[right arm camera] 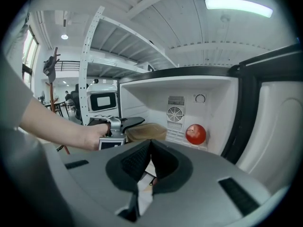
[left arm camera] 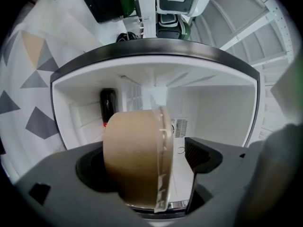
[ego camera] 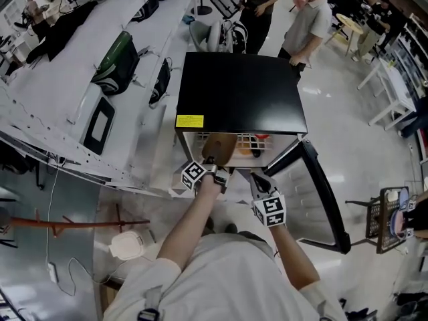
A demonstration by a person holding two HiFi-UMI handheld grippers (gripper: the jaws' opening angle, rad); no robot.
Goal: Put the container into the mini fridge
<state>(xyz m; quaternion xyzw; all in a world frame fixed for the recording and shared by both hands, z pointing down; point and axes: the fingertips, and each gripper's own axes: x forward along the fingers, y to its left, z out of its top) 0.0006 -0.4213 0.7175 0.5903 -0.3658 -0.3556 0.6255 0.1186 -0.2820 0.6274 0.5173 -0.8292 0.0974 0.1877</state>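
Left arm [ego camera: 189, 223]: bare forearm, stretched forward from the torso.
Left hand [right arm camera: 89, 137]: closed round its gripper's handle.
Left gripper [ego camera: 212, 159]: held forward and about level, marker cube to the rear. Its jaws are apart with a brown paper container [left arm camera: 135, 157] on its side between them; the right pad is clear of the lid rim.
Right arm [ego camera: 294, 256]: bare forearm, bent, drawn nearer the torso than the left.
Right gripper [ego camera: 259, 179]: just beside the left gripper and slightly behind it, jaws together, gripping nothing.
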